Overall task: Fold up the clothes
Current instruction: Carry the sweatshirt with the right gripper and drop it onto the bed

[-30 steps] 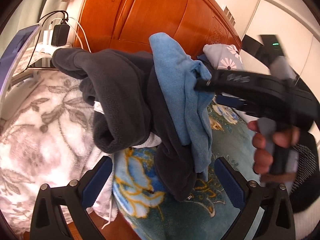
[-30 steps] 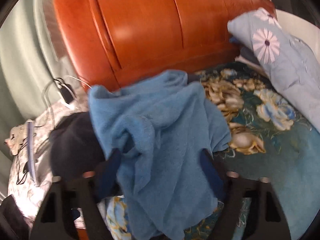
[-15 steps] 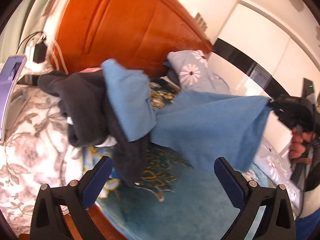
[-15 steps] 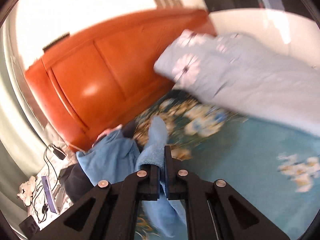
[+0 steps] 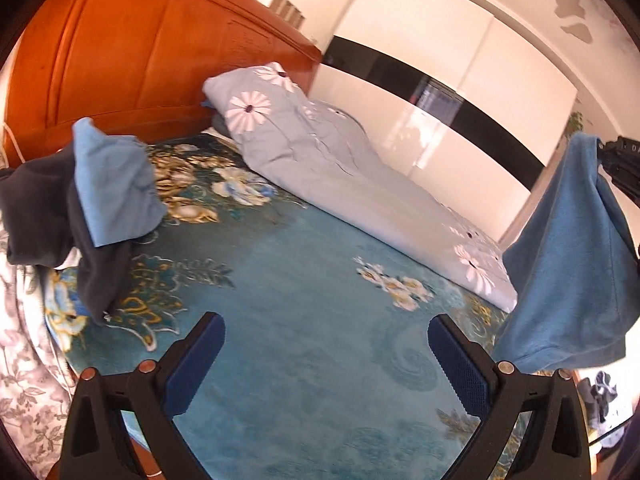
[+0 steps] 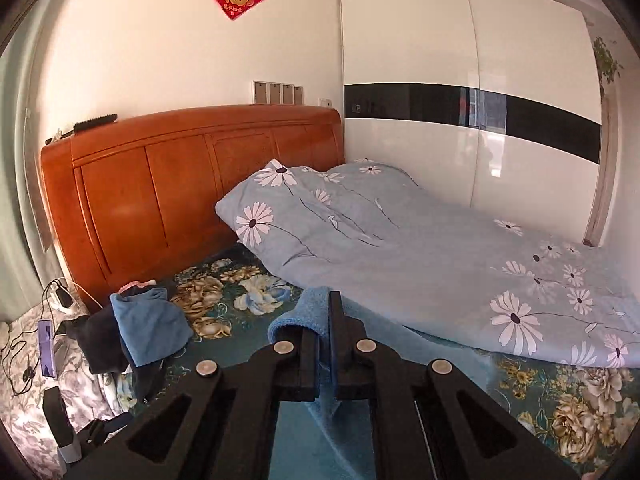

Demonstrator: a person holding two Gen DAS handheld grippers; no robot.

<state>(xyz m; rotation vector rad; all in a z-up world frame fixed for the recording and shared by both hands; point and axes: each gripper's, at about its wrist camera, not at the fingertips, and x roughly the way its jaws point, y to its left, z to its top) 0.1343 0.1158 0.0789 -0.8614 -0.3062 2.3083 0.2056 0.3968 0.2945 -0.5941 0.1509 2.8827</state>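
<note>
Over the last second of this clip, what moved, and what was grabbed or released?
The right gripper closed on the blue towel and pulled it off the clothes pile, up and to the right; it now hangs clear of the bed. The left gripper stayed open and empty. The dark garment and lighter blue piece remain on the pile.

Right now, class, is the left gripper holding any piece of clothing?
No. The left gripper is open with only the teal bedspread between its fingers, while the right gripper grips the blue garment.
</note>
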